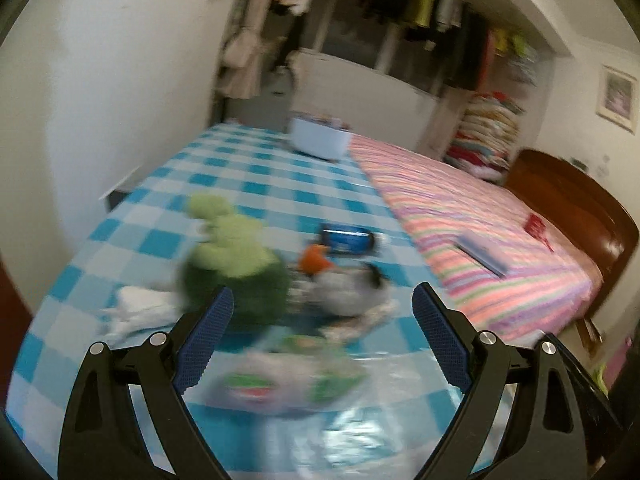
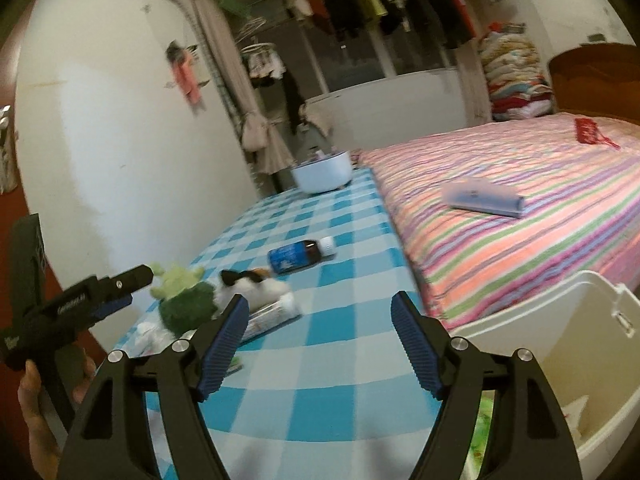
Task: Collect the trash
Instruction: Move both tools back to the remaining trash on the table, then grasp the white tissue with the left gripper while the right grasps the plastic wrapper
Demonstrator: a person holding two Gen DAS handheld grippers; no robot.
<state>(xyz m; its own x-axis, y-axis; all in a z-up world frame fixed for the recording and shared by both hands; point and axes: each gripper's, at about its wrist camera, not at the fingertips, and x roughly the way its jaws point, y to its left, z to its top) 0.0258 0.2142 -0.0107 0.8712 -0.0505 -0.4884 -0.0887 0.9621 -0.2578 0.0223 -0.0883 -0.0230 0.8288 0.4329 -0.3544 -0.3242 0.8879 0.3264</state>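
Both hand-held grippers are empty with jaws apart: the left hand-held gripper (image 1: 322, 308) and the right hand-held gripper (image 2: 318, 316). On the checkered table (image 2: 340, 280) lie a blue bottle (image 2: 298, 256), a crumpled wrapper (image 2: 268, 318) and a green plush toy (image 2: 184, 300). A white bin (image 2: 576, 360) stands at the right, beside the bed (image 2: 520, 240).

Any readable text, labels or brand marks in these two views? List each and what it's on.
None can be read.
Bottle: blue label has print, too blurred.
Left gripper: white lettering on its black body, too blurred.
Tube by the plush toys: print unreadable.
Book on the bed: cover too blurred.
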